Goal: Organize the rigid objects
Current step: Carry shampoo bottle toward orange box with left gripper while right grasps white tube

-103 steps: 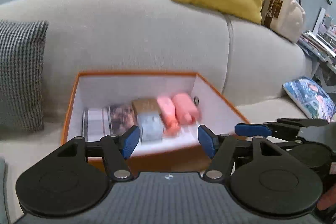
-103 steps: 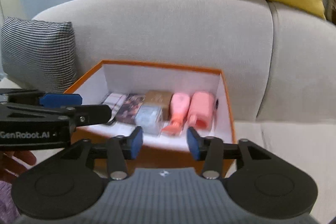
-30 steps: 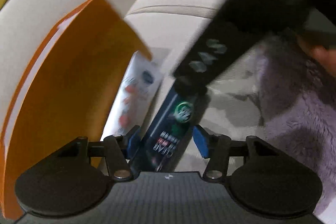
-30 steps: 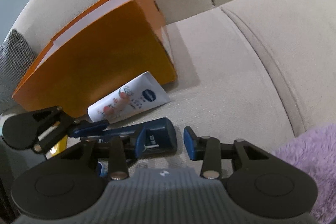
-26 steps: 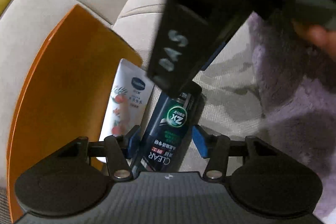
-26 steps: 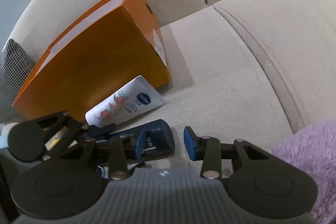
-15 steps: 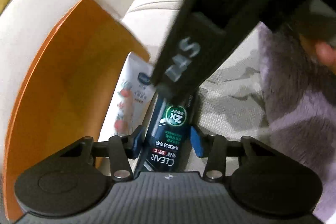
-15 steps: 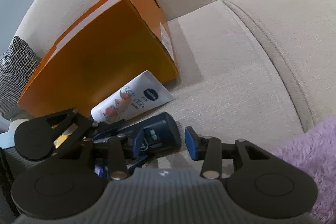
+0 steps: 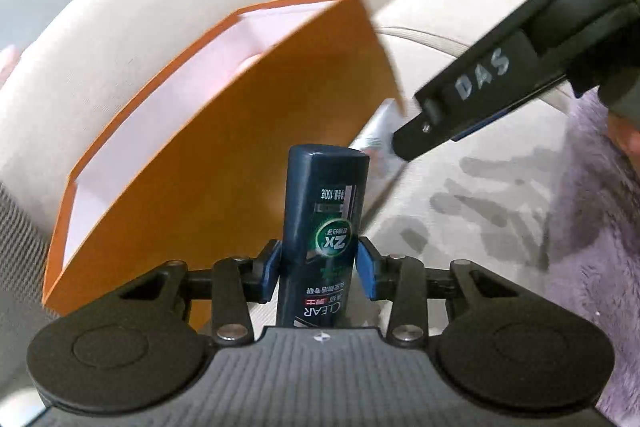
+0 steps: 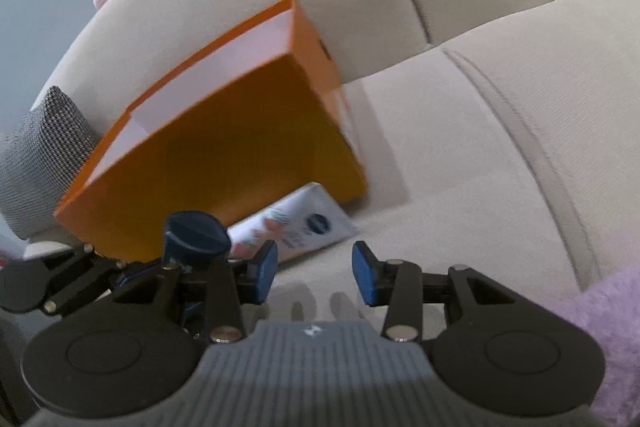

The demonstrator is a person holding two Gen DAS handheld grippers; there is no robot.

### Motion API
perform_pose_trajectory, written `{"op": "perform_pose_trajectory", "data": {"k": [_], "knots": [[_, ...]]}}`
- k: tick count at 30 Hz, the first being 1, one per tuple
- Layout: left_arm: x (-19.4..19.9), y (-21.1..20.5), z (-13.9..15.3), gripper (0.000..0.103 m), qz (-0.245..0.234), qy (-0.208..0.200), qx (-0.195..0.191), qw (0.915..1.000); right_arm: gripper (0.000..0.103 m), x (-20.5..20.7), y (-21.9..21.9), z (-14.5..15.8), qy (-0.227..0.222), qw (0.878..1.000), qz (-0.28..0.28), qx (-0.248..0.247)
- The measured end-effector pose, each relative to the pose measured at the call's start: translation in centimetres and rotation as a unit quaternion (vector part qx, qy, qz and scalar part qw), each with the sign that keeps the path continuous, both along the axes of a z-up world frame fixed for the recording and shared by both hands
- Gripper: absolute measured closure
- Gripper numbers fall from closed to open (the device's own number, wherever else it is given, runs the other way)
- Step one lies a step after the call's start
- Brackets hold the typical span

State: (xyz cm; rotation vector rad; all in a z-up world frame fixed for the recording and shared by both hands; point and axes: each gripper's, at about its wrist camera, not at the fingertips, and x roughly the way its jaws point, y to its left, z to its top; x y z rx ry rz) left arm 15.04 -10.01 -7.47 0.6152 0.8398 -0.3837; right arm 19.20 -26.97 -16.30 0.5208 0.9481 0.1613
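Note:
My left gripper (image 9: 319, 269) is shut on a dark blue CLEAR shampoo bottle (image 9: 324, 211) and holds it off the sofa seat, in front of the orange box (image 9: 224, 155). The bottle's base end (image 10: 196, 233) shows in the right wrist view, at the left. My right gripper (image 10: 314, 277) is open and empty above the sofa seat. A white Vaseline tube (image 10: 298, 227) lies on the seat against the front of the orange box (image 10: 224, 155). The box's contents are hidden from here.
The beige sofa seat (image 10: 460, 155) stretches to the right. A purple fluffy blanket (image 10: 616, 323) lies at the lower right. A checked grey cushion (image 10: 40, 155) sits left of the box. The right gripper's black body (image 9: 520, 67) crosses the upper right of the left wrist view.
My left gripper closed on the shampoo bottle and lifted it off the seat toward the box. The right gripper stayed open and drew back slightly.

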Motion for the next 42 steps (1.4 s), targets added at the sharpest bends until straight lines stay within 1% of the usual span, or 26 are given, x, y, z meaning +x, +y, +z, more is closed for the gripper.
{"op": "perform_pose_trajectory", "data": {"k": [2,4,7,9,11,12,14,16,19,21,23,27,29,30,31,32,33,35,36,39,42], "knots": [[0.3,0.6,0.2,0.058,0.016,-0.004,-0.004,0.9999,0.059,1.0,0.1,0.2,0.006,1.000,-0.013,0.015],[0.2,1.0,0.5,0.058,0.030,-0.005,-0.010,0.9995,0.057,1.8,0.3,0.7,0.005,1.000,-0.027,0.015],[0.0,1.7,0.7,0.058,0.043,-0.002,-0.020,0.9989,0.056,3.1,0.8,1.1,-0.007,0.999,-0.031,-0.006],[-0.1,2.0,1.1,0.058,0.044,-0.001,-0.022,0.9988,0.056,4.0,1.2,0.8,-0.002,0.999,-0.030,-0.022],[0.2,2.2,1.2,0.058,0.046,0.000,-0.028,0.9985,0.066,4.4,1.4,0.4,0.013,0.999,-0.024,-0.030],[0.2,2.4,1.1,0.058,0.048,0.001,-0.032,0.9983,0.073,4.3,1.4,0.4,0.016,0.999,-0.021,-0.039],[0.4,2.7,1.1,0.058,0.051,0.004,-0.039,0.9979,0.073,3.8,1.3,0.5,0.019,0.999,-0.014,-0.041],[0.7,2.8,0.2,0.058,0.053,0.007,-0.045,0.9976,0.081,3.1,1.5,0.4,0.037,0.997,-0.003,-0.060],[1.1,2.9,-0.1,0.058,0.060,0.012,-0.050,0.9969,0.081,1.5,1.6,-0.6,0.069,0.995,0.012,-0.068],[1.7,3.0,-0.5,0.058,0.060,0.016,-0.053,0.9967,0.081,0.9,1.5,-1.3,0.079,0.994,0.016,-0.069],[1.8,2.9,-0.7,0.058,0.054,0.017,-0.053,0.9970,0.081,0.8,1.6,-1.2,0.084,0.994,0.027,-0.071],[1.9,3.3,-0.8,0.058,0.051,0.019,-0.065,0.9964,0.077,1.2,2.7,-0.3,0.071,0.990,0.076,-0.090],[1.9,3.6,-0.8,0.058,0.054,0.018,-0.073,0.9957,0.076,1.6,3.5,-0.1,0.081,0.989,0.085,-0.093],[1.9,3.8,-0.7,0.058,0.056,0.018,-0.078,0.9952,0.068,1.8,3.7,-0.3,0.091,0.989,0.080,-0.087],[1.8,3.9,-0.7,0.058,0.055,0.019,-0.082,0.9949,0.055,2.0,3.7,-0.5,0.109,0.989,0.067,-0.075],[1.9,4.1,-0.7,0.058,0.055,0.021,-0.088,0.9944,0.052,2.0,3.6,-0.8,0.125,0.988,0.056,-0.065],[1.9,4.3,-0.7,0.058,0.054,0.022,-0.093,0.9940,0.051,2.1,3.6,-1.4,0.146,0.987,0.045,-0.050],[1.9,4.6,-0.7,0.058,0.052,0.024,-0.100,0.9934,0.049,2.4,3.4,-2.5,0.167,0.985,0.027,-0.022],[1.9,4.6,-0.7,0.058,0.050,0.025,-0.101,0.9933,0.044,2.1,3.5,-2.5,0.165,0.986,0.021,-0.013],[2.1,4.9,-0.8,0.058,0.047,0.029,-0.110,0.9923,0.042,2.7,3.4,-2.6,0.160,0.987,0.007,-0.003],[2.1,4.8,-0.9,0.058,0.039,0.027,-0.110,0.9928,0.042,3.5,3.6,-2.9,0.161,0.987,0.000,0.005]]}}
